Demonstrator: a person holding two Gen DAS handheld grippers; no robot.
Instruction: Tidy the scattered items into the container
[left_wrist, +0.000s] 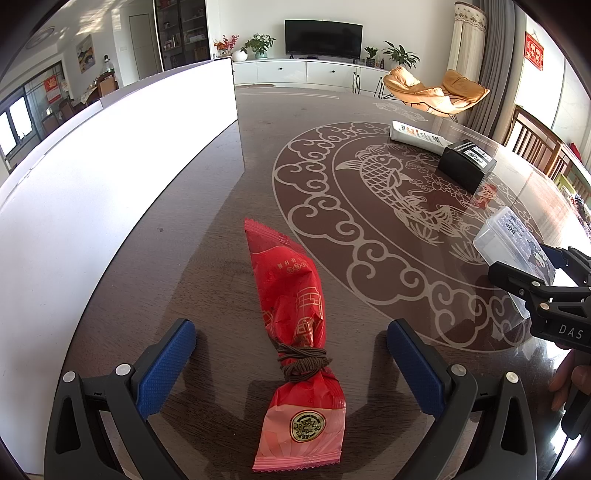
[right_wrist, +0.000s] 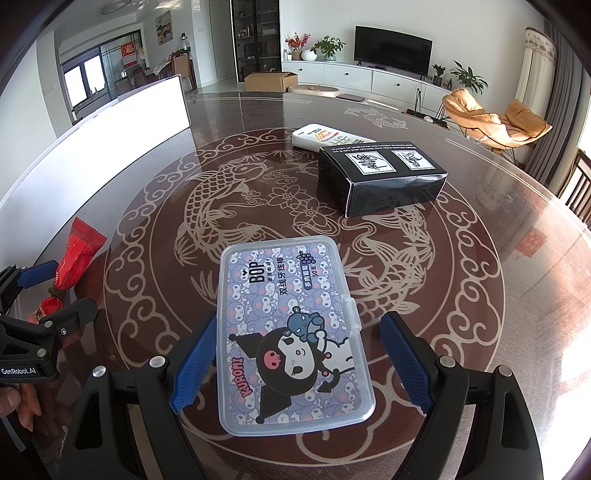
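between wide-open left fingers (left_wrist: 290, 365) lies a red wrapper (left_wrist: 291, 317) (cord-tied, ungripped).

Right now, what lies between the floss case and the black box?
Only bare patterned tabletop separates the floss case from the black box, shown in the right wrist view.

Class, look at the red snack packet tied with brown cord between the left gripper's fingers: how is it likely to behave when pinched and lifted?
The red snack packet looks like thin crinkled film, so it will probably flex and droop. The brown cord cinches it, so that waist may give the firmest pinch. It is probably light.
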